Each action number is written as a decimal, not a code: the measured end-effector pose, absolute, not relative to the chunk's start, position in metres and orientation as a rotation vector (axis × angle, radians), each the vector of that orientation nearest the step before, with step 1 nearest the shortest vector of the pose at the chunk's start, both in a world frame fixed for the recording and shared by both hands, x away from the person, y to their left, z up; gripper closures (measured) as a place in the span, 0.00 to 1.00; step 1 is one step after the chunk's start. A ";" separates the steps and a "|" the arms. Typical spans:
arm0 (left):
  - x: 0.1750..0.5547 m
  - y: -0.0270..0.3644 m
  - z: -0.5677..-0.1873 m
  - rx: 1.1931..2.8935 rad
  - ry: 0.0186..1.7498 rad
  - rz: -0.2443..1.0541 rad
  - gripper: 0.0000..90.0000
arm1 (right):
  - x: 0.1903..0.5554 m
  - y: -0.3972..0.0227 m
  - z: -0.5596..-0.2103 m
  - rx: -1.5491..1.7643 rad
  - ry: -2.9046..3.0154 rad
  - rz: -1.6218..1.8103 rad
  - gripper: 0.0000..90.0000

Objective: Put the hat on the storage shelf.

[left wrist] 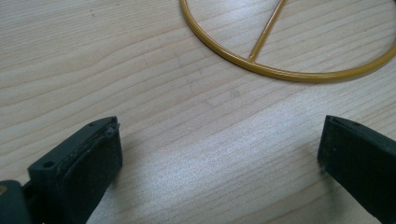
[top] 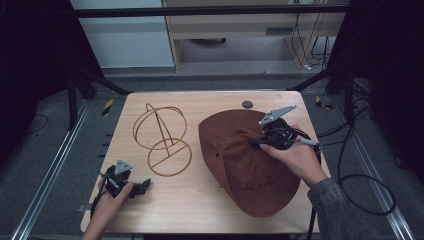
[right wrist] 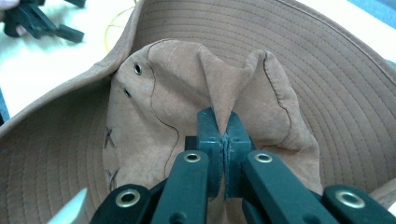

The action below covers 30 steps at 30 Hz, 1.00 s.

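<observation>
- The light wooden table [top: 210,210] stands in a dark room, with grey floor around it and a pale cabinet and loose cables behind its far edge.
- On the left half of the table you have a gold wire hat stand [top: 162,140]: a flat ring with a bar across it lies on the wood, and a thin rod rises from it to an upright ring with crossing loops.
- On the right half lies a brown wide-brim hat [top: 250,170]. Its brim is spread over the wood, and it reaches close to the near edge of the table.
- Your right hand [top: 295,160] holds the right gripper [right wrist: 223,135] above the crown of the hat. In the right gripper view its jaws are pressed together on a fold of the crown fabric, which stands up in a pinched ridge between them. Small metal eyelets and dark stitching show on the crown beside this fold.
- Your left hand [top: 112,200] holds the left gripper [top: 142,186] low at the near left part of the table, well apart from the hat.
- In the left gripper view the jaws stand wide apart with bare wood between them, and nothing is gripped. The flat ring of the stand lies just ahead of them.
- A small dark round disc [top: 247,104] sits near the far edge of the table, beyond the hat.
</observation>
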<state>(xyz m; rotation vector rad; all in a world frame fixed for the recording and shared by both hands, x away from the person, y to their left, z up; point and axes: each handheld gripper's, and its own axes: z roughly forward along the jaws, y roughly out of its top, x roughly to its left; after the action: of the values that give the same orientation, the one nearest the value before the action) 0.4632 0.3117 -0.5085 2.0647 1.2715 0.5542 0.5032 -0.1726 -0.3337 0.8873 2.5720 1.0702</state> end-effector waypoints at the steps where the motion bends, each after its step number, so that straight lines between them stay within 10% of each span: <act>1: 0.463 0.312 -0.509 2.065 1.272 0.554 0.00 | 0.503 -0.173 -0.334 0.887 2.572 1.070 0.99; 30: 0.463 0.311 -0.509 2.060 1.274 0.554 0.00 | 0.483 -0.182 -0.298 0.877 2.500 1.184 0.99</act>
<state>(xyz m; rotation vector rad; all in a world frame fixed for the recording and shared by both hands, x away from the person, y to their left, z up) 0.4628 0.3110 -0.5086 2.0597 1.2743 0.5540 0.4835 -0.1817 -0.2977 0.8765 2.4996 1.1842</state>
